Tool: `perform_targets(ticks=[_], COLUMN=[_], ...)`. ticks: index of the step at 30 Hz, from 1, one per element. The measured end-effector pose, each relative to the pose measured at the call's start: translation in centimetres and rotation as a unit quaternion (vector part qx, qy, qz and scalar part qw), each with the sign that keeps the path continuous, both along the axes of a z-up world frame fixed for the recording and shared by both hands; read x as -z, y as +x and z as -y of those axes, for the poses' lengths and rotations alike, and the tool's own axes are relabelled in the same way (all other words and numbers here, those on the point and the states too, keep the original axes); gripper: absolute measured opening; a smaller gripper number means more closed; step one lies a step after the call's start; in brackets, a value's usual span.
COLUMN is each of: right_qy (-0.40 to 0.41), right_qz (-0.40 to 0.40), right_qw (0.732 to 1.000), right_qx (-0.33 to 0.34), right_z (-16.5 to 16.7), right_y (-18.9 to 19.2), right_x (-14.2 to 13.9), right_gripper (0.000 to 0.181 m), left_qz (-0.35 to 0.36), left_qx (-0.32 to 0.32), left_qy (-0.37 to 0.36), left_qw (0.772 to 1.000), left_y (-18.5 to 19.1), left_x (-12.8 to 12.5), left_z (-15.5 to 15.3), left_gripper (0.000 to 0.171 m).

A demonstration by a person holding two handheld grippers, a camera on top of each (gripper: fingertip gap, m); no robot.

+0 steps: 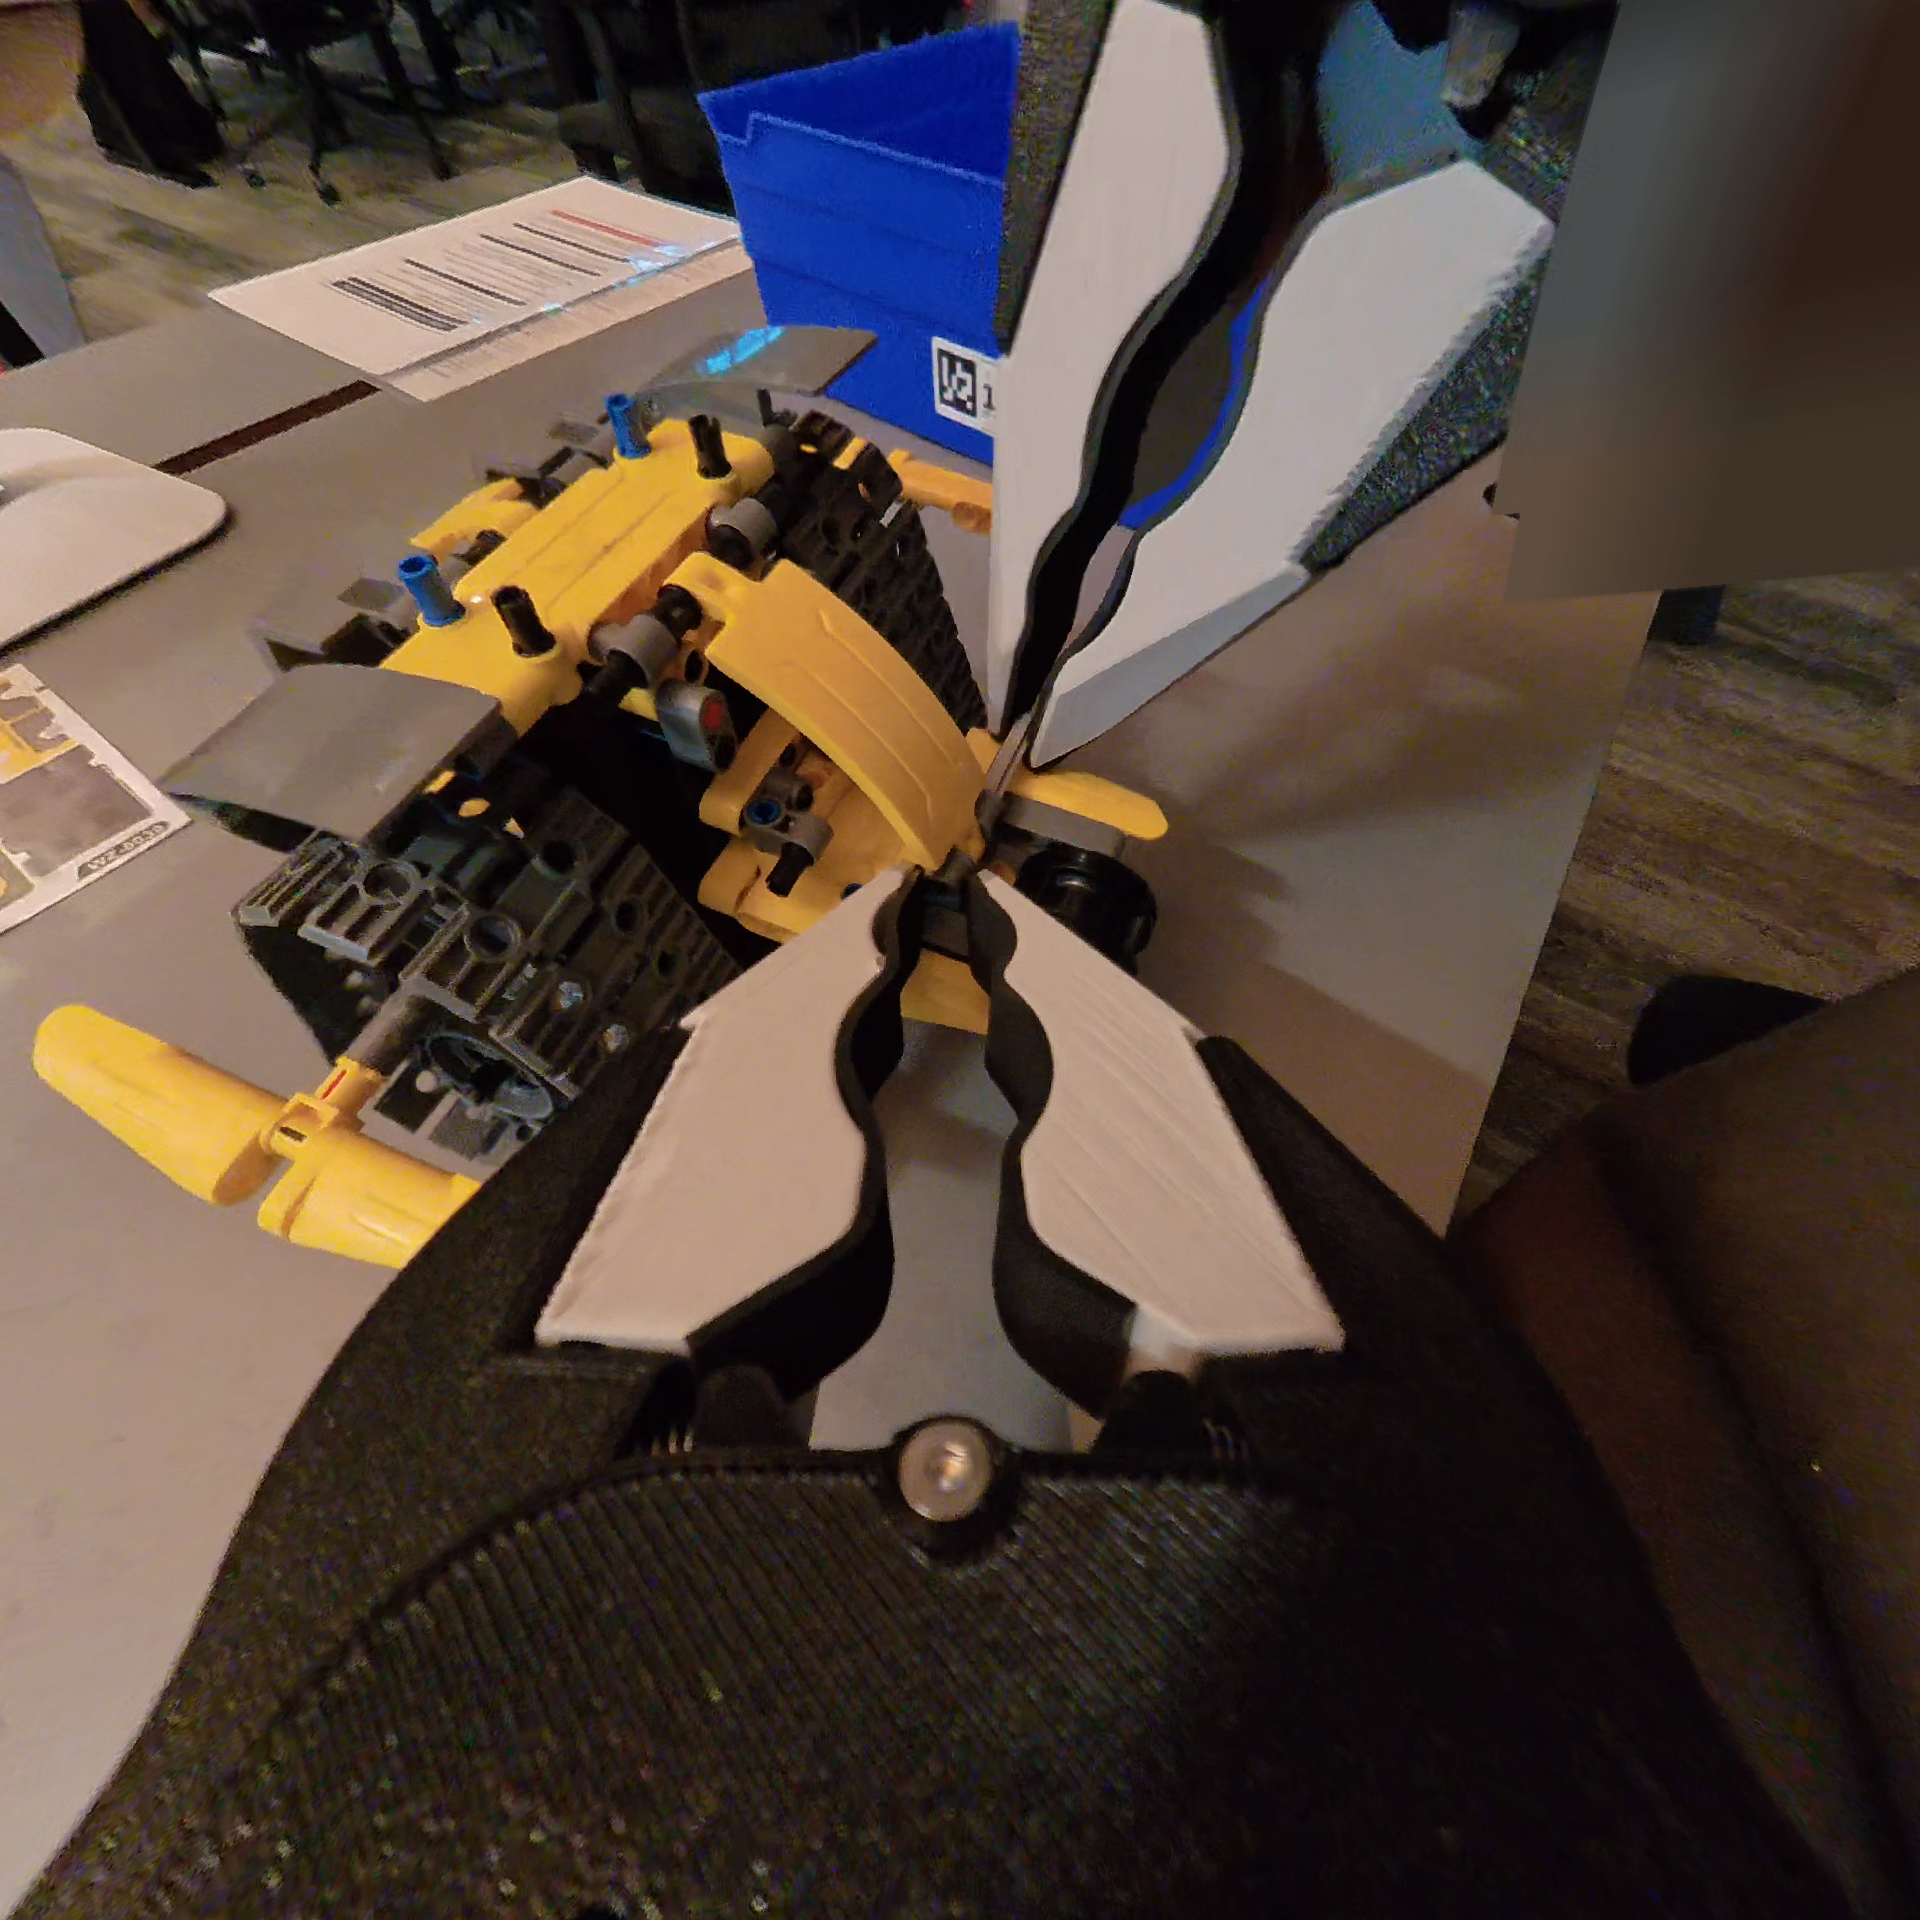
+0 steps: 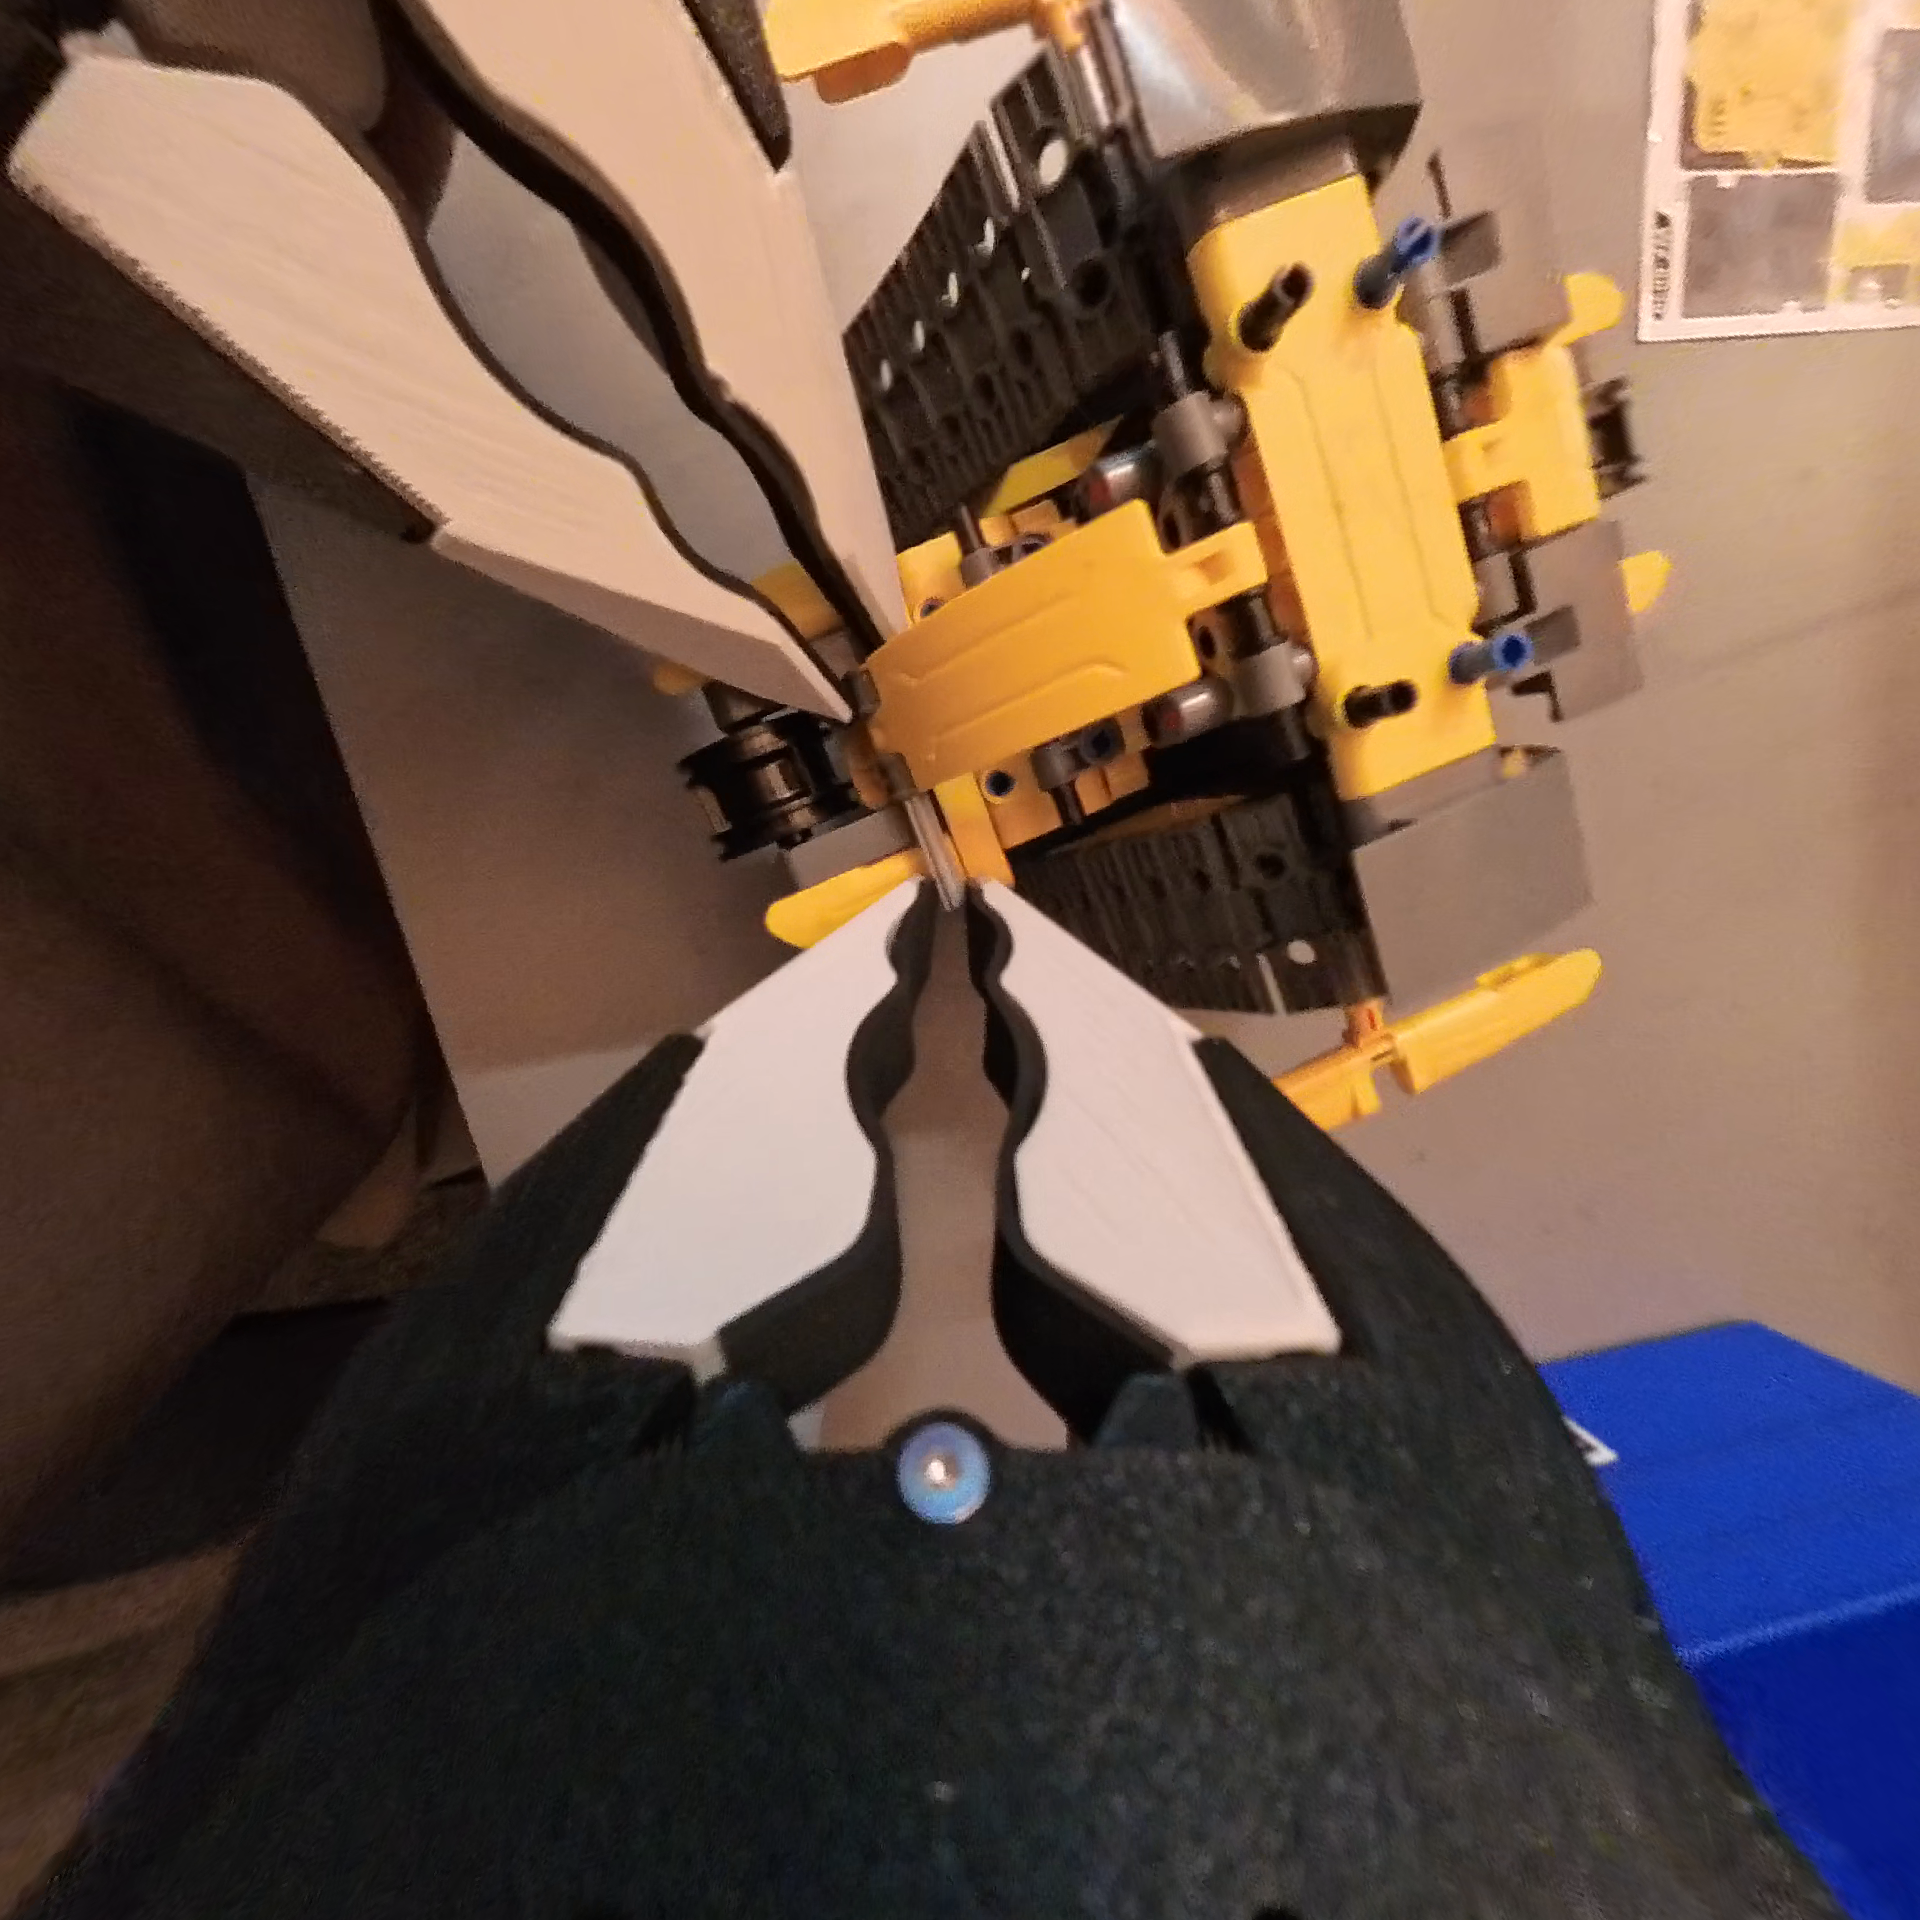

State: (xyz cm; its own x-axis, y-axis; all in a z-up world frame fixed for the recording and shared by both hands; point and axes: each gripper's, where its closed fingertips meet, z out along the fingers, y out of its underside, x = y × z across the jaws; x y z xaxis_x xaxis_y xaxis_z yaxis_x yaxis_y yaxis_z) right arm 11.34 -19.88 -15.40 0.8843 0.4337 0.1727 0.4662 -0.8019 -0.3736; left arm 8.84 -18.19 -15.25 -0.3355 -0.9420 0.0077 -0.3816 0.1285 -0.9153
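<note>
On the grey surface (image 1: 1351, 727) the yellow-and-black brick-built vehicle (image 1: 623, 727) sits before a blue bin (image 1: 873, 239), beside a sticker sheet (image 1: 62, 800), while left claw (image 1: 940, 878) and right claw (image 2: 940, 899) each pinch a thin grey pin (image 2: 925, 831) at its near corner.

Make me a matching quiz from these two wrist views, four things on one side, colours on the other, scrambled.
Things:
1. storage bin
2. curved fender panel
3. small wheel
4. table

Colours:
A. grey
B. yellow
C. blue
D. black

Pairs: 1-C, 2-B, 3-D, 4-A
</note>
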Motion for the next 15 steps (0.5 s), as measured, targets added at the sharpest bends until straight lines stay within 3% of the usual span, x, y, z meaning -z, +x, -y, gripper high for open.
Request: perform_targets(ticks=[7,11,15], right_qy=[0.046,0.049,0.033], right_qz=[-0.004,0.035,0.012], right_qw=[0.998,0.998,0.999], right_qx=[0.049,0.026,0.012], right_z=[-0.24,-0.29,-0.57], right_y=[0.15,-0.04,-0.38], right_x=[-0.11,-0.01,0.36], right_gripper=[0.004,0.004,0.003], left_qz=[0.011,0.011,0.014], left_qx=[-0.005,-0.002,-0.007], left_qy=[-0.012,-0.022,-0.016], left_qw=[1.0,1.0,1.0], left_y=[0.17,0.05,-0.13], left_x=[-0.1,0.0,0.28], left_z=[-0.21,-0.33,-0.65], left_gripper=[0.004,0.004,0.004])
